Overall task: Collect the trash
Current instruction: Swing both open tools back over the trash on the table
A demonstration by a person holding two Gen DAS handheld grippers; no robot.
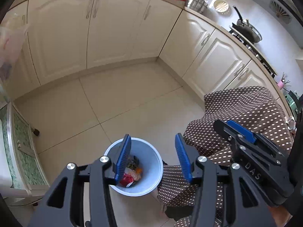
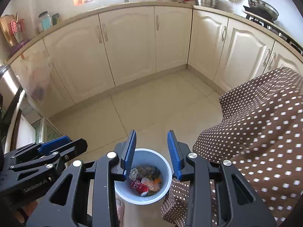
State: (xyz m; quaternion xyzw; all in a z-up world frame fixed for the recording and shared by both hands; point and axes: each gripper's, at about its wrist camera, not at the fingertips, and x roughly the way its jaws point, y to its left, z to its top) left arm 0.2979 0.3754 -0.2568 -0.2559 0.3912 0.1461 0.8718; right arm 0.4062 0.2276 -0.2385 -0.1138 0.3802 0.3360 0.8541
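A light blue trash bin [image 1: 151, 151] stands on the tiled floor directly below both grippers. Inside it lie a crushed red can [image 1: 126, 180], crumpled paper and orange and dark scraps. My left gripper [image 1: 153, 158] hovers above the bin, open, with nothing between its blue pads. In the right wrist view the bin [image 2: 165, 163] shows the same red can [image 2: 139, 187] and a crumpled wad [image 2: 134, 172]. My right gripper [image 2: 152, 153] is also open and empty above the bin. Each gripper appears at the side of the other's view.
Cream kitchen cabinets [image 2: 130, 43] run around the floor corner, with a stove and pan [image 1: 248, 30] on the right counter. A person's brown dotted garment [image 2: 255, 132] hangs close on the right. A plastic bag [image 2: 37, 75] hangs at left, near a glass-fronted cabinet [image 1: 24, 145].
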